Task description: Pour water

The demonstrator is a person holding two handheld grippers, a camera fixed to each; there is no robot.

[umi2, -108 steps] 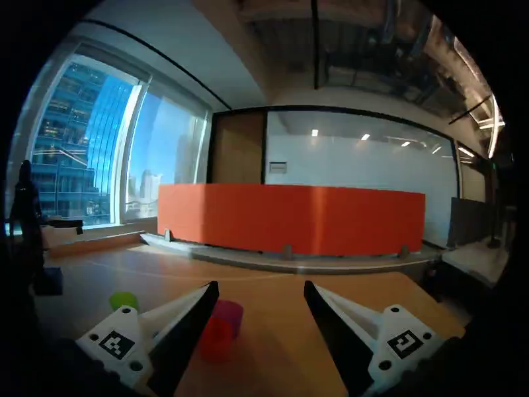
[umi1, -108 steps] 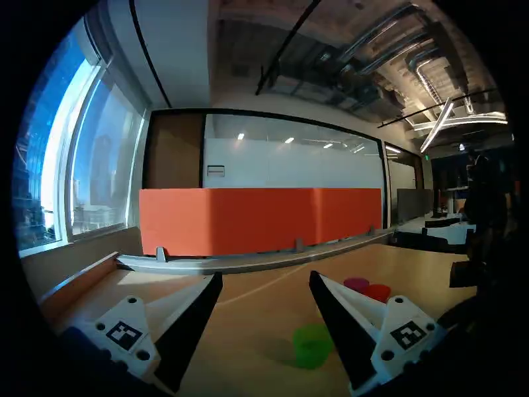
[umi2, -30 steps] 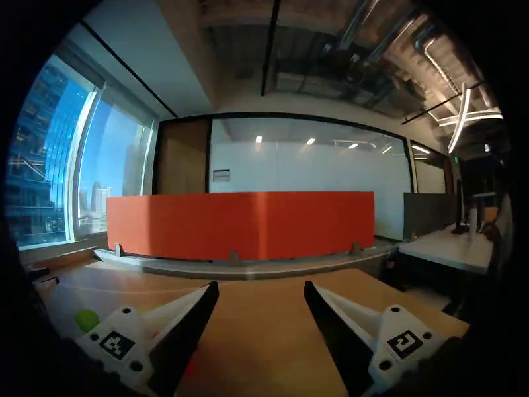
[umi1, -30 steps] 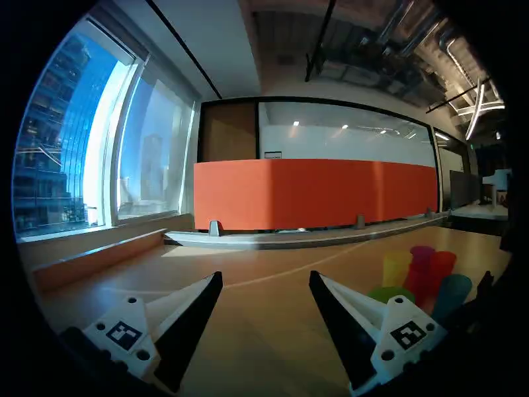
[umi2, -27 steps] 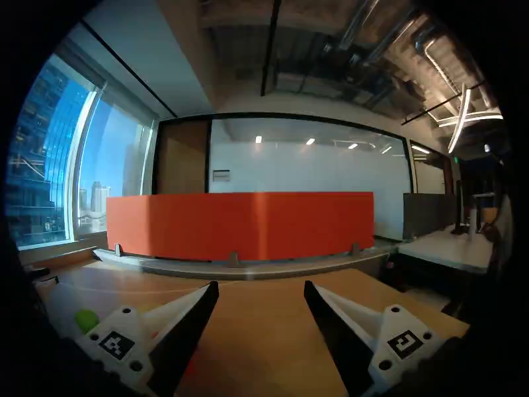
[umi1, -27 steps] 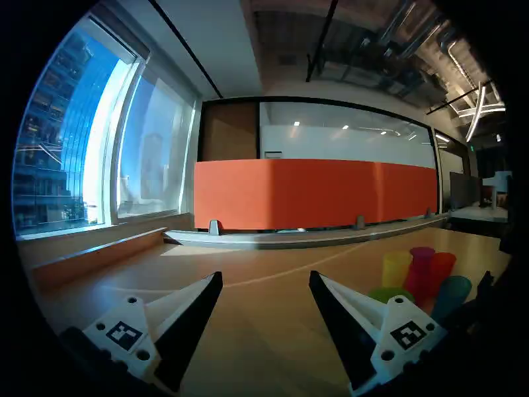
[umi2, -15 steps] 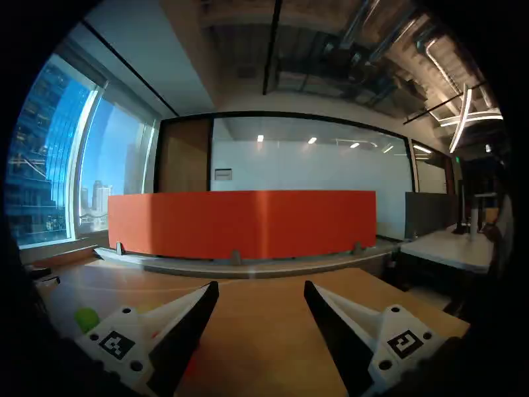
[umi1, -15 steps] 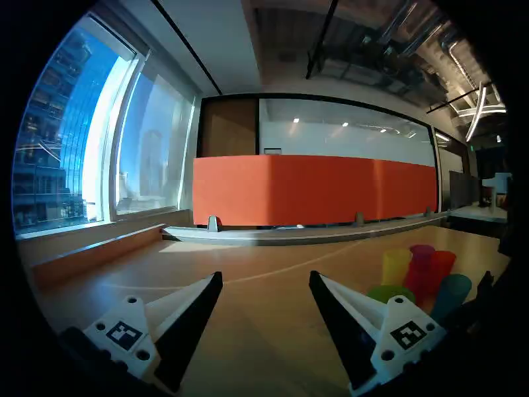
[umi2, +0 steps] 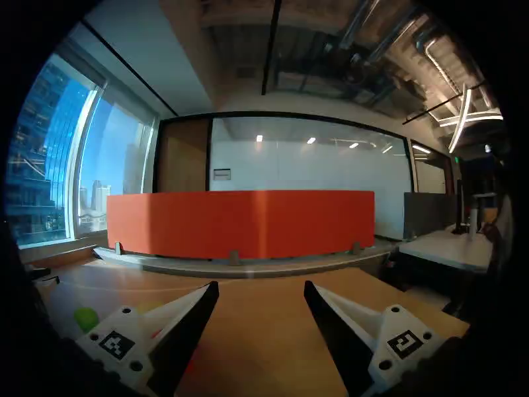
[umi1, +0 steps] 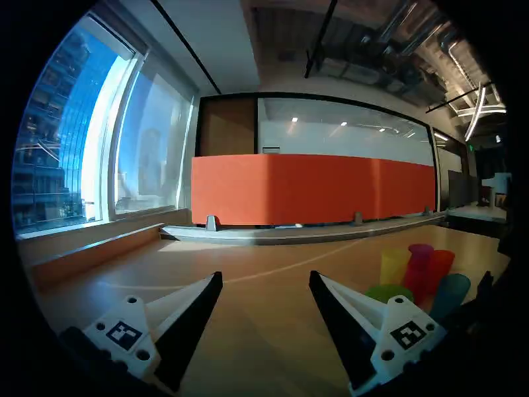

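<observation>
The cups (umi1: 423,271) stand in a tight cluster on the far right of the wooden table (umi1: 264,331), seen from the left gripper view just past that gripper's right-hand finger. There is a yellow cup (umi1: 395,264), a magenta cup (umi1: 420,255) and a red cup (umi1: 441,264) upright at the back. A teal cup (umi1: 453,291) and a low green cup (umi1: 387,292) are nearer, partly hidden behind the finger. I cannot tell whether any of them holds anything.

The table is pale wood, sunlit, with a curved seam running across it. An orange partition (umi1: 311,188) closes off its far edge. Behind that is a glass wall (umi1: 344,135), and tall windows (umi1: 79,152) with towers outside fill the left side. Bare pipes (umi1: 397,40) and strip lights run across the ceiling. From the right gripper view, a neighbouring desk (umi2: 449,248) sits off to the right.

The left gripper (umi1: 265,274) hovers level above the table, pointing at the partition, its jaws spread wide with nothing between them; the cups are off to its right, apart from it. The right gripper (umi2: 261,284) is held the same way, level and low, jaws wide apart and empty. By its left finger a small green object (umi2: 84,319) shows on the table, too small to make out.
</observation>
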